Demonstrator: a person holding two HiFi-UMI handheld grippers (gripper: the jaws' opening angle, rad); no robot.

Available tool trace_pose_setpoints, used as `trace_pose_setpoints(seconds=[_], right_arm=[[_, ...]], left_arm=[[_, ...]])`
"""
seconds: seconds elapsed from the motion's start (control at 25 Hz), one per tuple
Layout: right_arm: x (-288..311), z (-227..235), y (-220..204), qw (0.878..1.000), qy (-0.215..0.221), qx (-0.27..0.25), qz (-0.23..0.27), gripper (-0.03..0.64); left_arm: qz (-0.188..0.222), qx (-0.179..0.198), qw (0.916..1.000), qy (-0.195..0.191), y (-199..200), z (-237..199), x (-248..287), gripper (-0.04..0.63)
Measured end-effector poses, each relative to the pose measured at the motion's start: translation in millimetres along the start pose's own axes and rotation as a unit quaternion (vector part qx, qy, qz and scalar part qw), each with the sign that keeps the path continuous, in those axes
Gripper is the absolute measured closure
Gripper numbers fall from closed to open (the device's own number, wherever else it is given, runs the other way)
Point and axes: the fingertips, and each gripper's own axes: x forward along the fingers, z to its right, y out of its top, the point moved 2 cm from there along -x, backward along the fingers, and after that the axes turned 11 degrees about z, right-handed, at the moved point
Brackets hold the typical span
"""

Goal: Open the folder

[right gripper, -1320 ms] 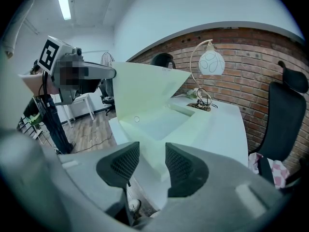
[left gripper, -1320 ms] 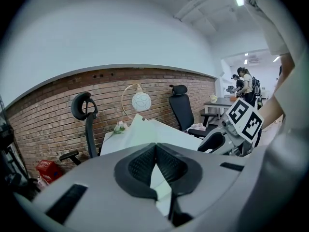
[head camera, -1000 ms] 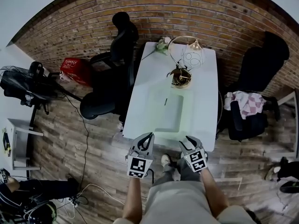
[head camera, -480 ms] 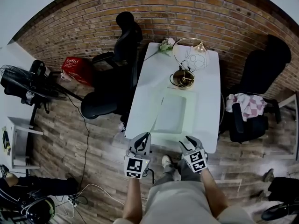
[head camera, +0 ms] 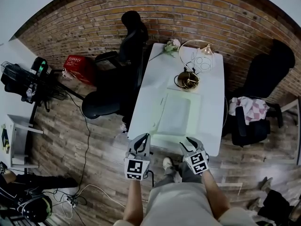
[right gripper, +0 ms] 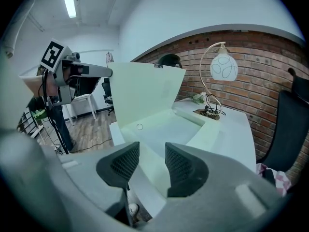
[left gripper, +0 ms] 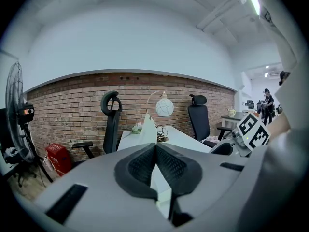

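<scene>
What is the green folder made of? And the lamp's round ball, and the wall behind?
The folder looks like thin, matte pale-green plastic, maybe card: its lifted cover stays smooth. The lamp's ball seems frosted white glass with swirly lines. The wall is rough red brick with mortar lines.

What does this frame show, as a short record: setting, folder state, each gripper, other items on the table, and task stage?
setting: white table in front of a brick wall
folder: pale green, lying on the table
cover: raised, standing tilted over the rest of the folder
left gripper: shut on the cover's edge
right gripper: jaws apart, nothing gripped, near the folder's near edge
other items: lamp with a globe shade, flower at the table's far end
task stage: partly open, cover not laid flat
</scene>
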Motion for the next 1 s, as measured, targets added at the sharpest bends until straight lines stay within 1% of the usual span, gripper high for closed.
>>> trace_pose_setpoints(seconds=[0.24,0.28,0.44,1.0], right_arm=[[2.0,-2.9,2.8,1.000,0.000,-0.008,-0.001,0.448],[1.8,-2.8,3.7,1.000,-0.001,-0.009,-0.002,0.466],[2.3,-2.8,6.3,1.000,-0.003,-0.011,-0.001,0.482],[5.0,-2.8,12.1,1.000,-0.013,-0.015,0.003,0.483]], left_arm=[[0.001,0.002,1.0000,0.002,-0.6,-2.9,-2.3,0.592],[0.001,0.002,1.0000,0.002,-0.1,-3.2,-2.1,0.593],[0.001,0.003,1.0000,0.001,0.3,-4.2,-1.1,0.592],[0.001,0.004,1.0000,-0.007,-0.5,-7.7,0.5,0.593]])
